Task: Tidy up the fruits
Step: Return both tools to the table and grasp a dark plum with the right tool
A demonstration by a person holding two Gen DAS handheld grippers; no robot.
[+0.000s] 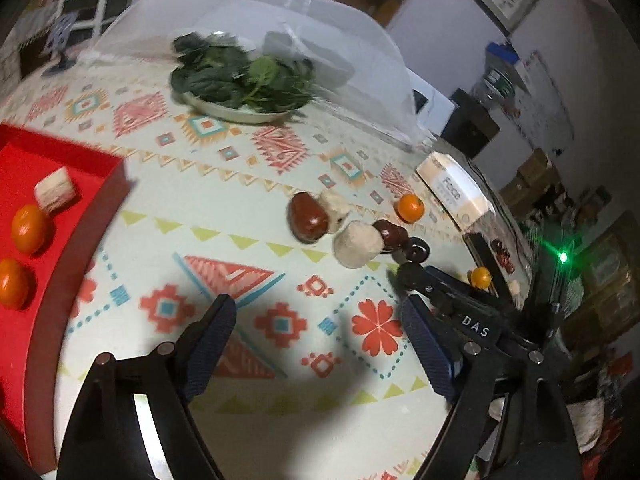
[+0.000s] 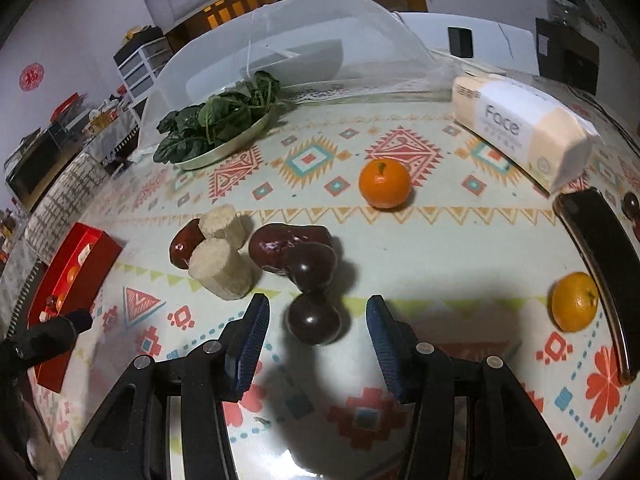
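My right gripper (image 2: 318,308) is open and tilted down, with a dark red jujube (image 2: 314,320) lying on the cloth between its blue pads, which are not touching it. Just beyond lie more jujubes (image 2: 312,264) and two pale cylinder pieces (image 2: 222,268). One orange (image 2: 385,184) sits farther back, another (image 2: 576,302) at the right. My left gripper (image 1: 318,312) is open and empty over bare cloth. The red tray (image 1: 80,208) to its left holds two oranges (image 1: 29,228) and a pale chunk (image 1: 54,190). The fruit pile (image 1: 306,218) lies ahead of it on the right.
A plate of leafy greens (image 2: 216,136) stands at the back under the edge of a mesh food cover (image 2: 304,40). A tissue pack (image 2: 520,128) lies back right, a dark phone (image 2: 596,264) along the right edge. The patterned tablecloth (image 1: 200,208) covers the table.
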